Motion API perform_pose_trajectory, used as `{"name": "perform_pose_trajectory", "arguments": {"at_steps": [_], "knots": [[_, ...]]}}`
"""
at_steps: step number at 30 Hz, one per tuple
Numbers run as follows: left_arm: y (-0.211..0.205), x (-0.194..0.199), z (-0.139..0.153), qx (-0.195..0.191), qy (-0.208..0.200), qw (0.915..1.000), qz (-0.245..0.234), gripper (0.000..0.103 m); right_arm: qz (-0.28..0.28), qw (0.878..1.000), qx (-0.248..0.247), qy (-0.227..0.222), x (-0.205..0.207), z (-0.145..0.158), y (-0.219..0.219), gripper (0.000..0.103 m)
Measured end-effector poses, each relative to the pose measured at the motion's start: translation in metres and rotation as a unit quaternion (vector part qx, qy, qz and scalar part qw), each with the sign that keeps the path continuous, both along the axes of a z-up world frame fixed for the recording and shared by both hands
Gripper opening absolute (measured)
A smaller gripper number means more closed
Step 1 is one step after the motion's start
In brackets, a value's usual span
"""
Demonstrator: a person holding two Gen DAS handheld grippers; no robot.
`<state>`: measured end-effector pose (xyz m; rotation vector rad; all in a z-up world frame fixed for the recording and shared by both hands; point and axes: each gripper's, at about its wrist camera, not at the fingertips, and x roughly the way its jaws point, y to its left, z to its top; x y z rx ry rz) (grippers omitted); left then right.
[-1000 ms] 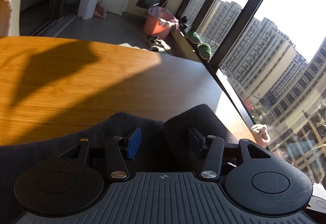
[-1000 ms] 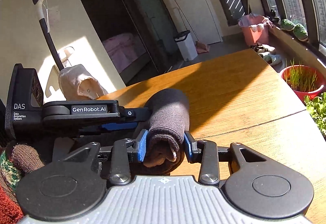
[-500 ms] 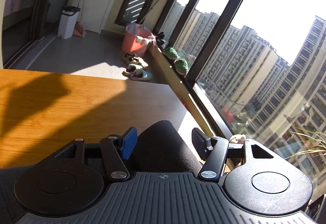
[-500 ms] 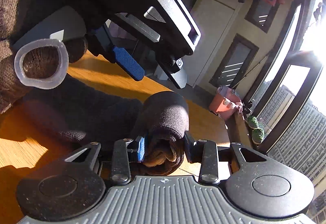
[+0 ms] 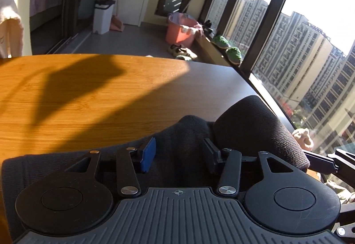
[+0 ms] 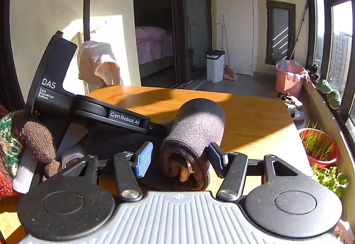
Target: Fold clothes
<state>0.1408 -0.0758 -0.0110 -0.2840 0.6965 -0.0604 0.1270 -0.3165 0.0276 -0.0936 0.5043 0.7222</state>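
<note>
Your right gripper (image 6: 179,156) is spread around the rolled garment (image 6: 197,126); your left gripper (image 5: 178,151) is spread too, cloth between its fingers.

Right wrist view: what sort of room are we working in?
Likely a glazed balcony room in a high-rise flat: a wooden table, a bedroom doorway with a pink bed, and window-side plant pots.
</note>
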Motion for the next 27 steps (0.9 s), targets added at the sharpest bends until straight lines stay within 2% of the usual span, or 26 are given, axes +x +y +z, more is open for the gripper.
{"name": "perform_pose_trajectory", "arguments": {"at_steps": [2,6,9,12,17,20,21,23,25,27], "knots": [[0.000,0.000,0.002,-0.004,-0.001,1.0000,-0.003,0.054,-0.018,1.000,-0.019,-0.006,0.006,-0.006,0.000,0.048],[0.000,-0.002,0.000,-0.005,0.000,1.0000,-0.004,0.058,-0.034,0.998,-0.047,-0.022,0.014,-0.014,0.001,0.046],[0.006,-0.003,0.001,-0.029,0.003,0.9996,0.002,0.058,-0.035,0.997,-0.056,-0.031,0.008,-0.014,0.002,0.042],[0.010,-0.005,0.007,-0.067,0.002,0.9978,0.001,0.059,-0.027,0.994,-0.085,-0.063,-0.006,-0.014,0.008,0.040],[0.003,-0.005,0.026,-0.092,-0.020,0.9953,-0.019,0.067,0.007,0.973,-0.171,-0.155,-0.035,-0.019,0.040,0.040],[-0.014,0.000,0.031,-0.066,-0.025,0.9971,-0.030,0.068,0.018,0.966,-0.192,-0.175,-0.042,-0.024,0.048,0.040],[-0.021,0.004,0.028,-0.042,-0.024,0.9983,-0.031,0.070,0.016,0.968,-0.187,-0.169,-0.041,-0.023,0.045,0.040],[-0.028,0.007,0.024,-0.019,-0.022,0.9991,-0.031,0.070,0.012,0.974,-0.170,-0.152,-0.037,-0.020,0.038,0.041],[-0.032,0.009,0.021,-0.006,-0.021,0.9993,-0.031,0.070,0.011,0.989,-0.109,-0.102,-0.028,-0.011,0.020,0.042],[-0.032,0.008,0.021,-0.002,-0.023,0.9993,-0.031,0.070,0.006,0.998,-0.039,-0.048,-0.017,-0.001,0.001,0.045]]}}
